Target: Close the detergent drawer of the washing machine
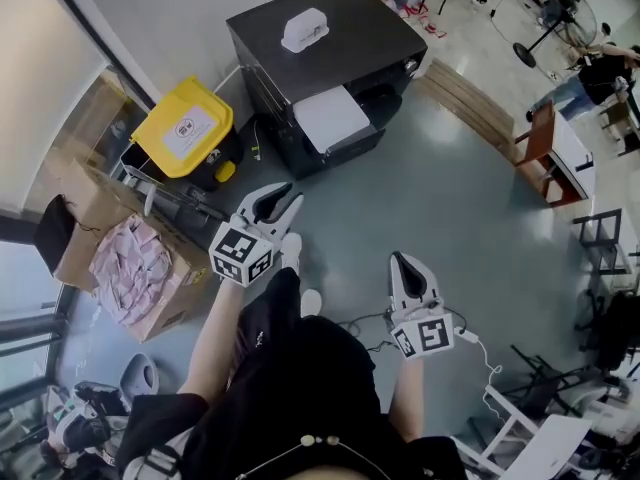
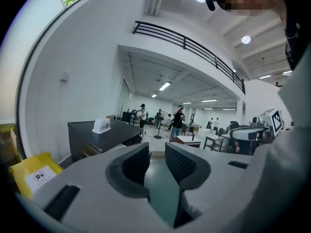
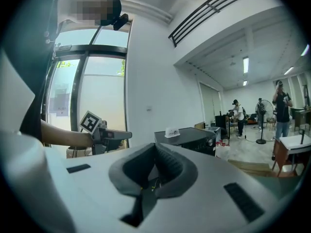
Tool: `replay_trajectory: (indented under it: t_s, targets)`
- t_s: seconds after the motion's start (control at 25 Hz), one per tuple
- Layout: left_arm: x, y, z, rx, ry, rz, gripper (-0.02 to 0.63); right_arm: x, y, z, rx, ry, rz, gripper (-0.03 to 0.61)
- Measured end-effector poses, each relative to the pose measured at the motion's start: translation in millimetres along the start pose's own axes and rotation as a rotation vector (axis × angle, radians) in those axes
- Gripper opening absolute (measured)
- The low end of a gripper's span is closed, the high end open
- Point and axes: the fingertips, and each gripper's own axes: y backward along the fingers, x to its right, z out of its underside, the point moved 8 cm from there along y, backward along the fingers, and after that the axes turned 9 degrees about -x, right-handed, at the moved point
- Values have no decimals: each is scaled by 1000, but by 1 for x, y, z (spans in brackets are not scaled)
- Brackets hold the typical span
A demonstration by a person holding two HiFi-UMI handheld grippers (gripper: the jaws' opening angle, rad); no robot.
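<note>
Left gripper [image 1: 278,206], empty, jaws apart; right gripper [image 1: 405,265] jaws closed, empty; washing machine [image 1: 370,38] at twelve o'clock, well apart.

So we had a grey-blue floor [image 1: 470,198] under us, pretty cluttered round the edges. From the head view, the dark washing machine [image 1: 370,43] stood at 12 o'clock. A yellow-lidded bin [image 1: 185,128] sat just beside it at about 10. At 9 there was an open cardboard box [image 1: 85,193] with pinkish stuff in it. Loose cables [image 1: 480,353] trailed across the floor at 5, a wooden table [image 1: 545,133] stood at 2, and a fan stand [image 1: 525,53] at 1.
</note>
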Motion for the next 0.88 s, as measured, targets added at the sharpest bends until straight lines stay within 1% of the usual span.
replay_trajectory:
  t_s: [0.08, 0.2, 0.32, 0.44, 0.52, 0.64, 0.72, 0.8, 0.88]
  targets:
    - [-12, -19, 0, -29, -17, 33, 111, 9, -23, -4, -35, 37, -14, 4]
    - [-33, -51, 4, -98, -32, 92, 143, 25, -62, -10, -114, 105, -41, 16]
    - [-54, -80, 12, -161, -39, 144, 143, 38, -99, -13, -179, 142, -78, 59]
    - [-69, -106, 23, -234, -82, 174, 143, 53, -135, -9, -244, 172, -110, 72]
    - [-75, -122, 32, -282, -107, 202, 143, 63, -156, -2, -309, 213, -134, 74]
    - [-82, -142, 37, -322, -116, 247, 141, 81, -184, 3, -427, 290, -184, 95]
    - [-87, -157, 38, -332, -128, 259, 141, 93, -204, 3, -481, 360, -224, 104]
    - [-90, -170, 40, -346, -128, 272, 141, 108, -222, 5, -537, 439, -262, 104]
    - [-91, -181, 43, -382, -134, 289, 140, 125, -239, 8, -593, 509, -289, 101]
